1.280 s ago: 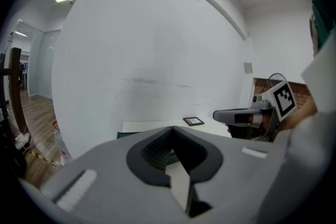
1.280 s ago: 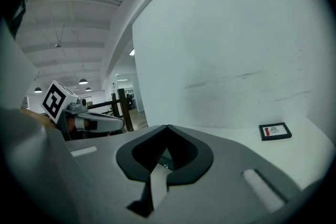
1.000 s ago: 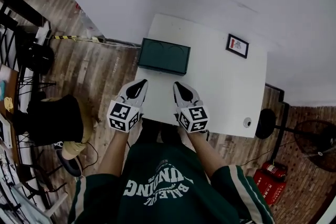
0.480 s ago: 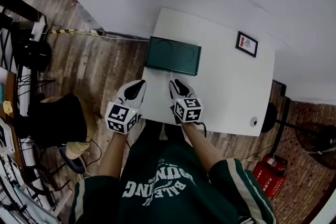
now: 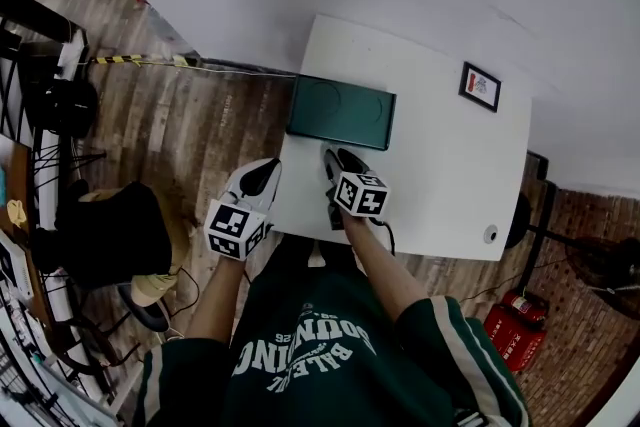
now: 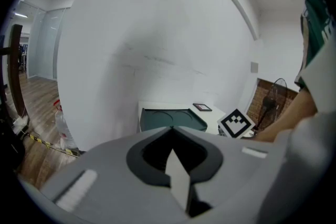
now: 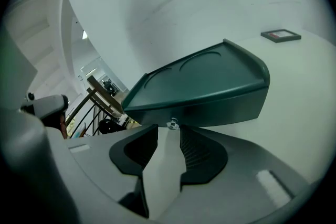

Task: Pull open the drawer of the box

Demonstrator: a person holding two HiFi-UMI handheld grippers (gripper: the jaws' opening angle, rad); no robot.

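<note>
Right gripper (image 5: pixel 335 156) is over the near part of a white table (image 5: pixel 450 180), its jaws opening and pointing toward 12 o'clock at a dark green box (image 5: pixel 340 112). In the right gripper view, the right gripper (image 7: pixel 169 129) shows a clear gap between its dark pads. A small silver knob (image 7: pixel 171 124) on the box's front face sits right at the mouth of that gap, and neither pad presses on it. The drawer front looks pushed in, level with the rest of the box (image 7: pixel 210 81), which lies flat near the table's left edge.

Left gripper (image 5: pixel 268 167) sits at about 9 o'clock from the right one, at the table's left edge and partly over the wooden floor (image 5: pixel 190 135). In its own view the left gripper (image 6: pixel 171 131) has its jaws together with nothing between them. A small black-framed picture (image 5: pixel 480 86) lies flat on the table at about 2 o'clock from the box, well apart from it
</note>
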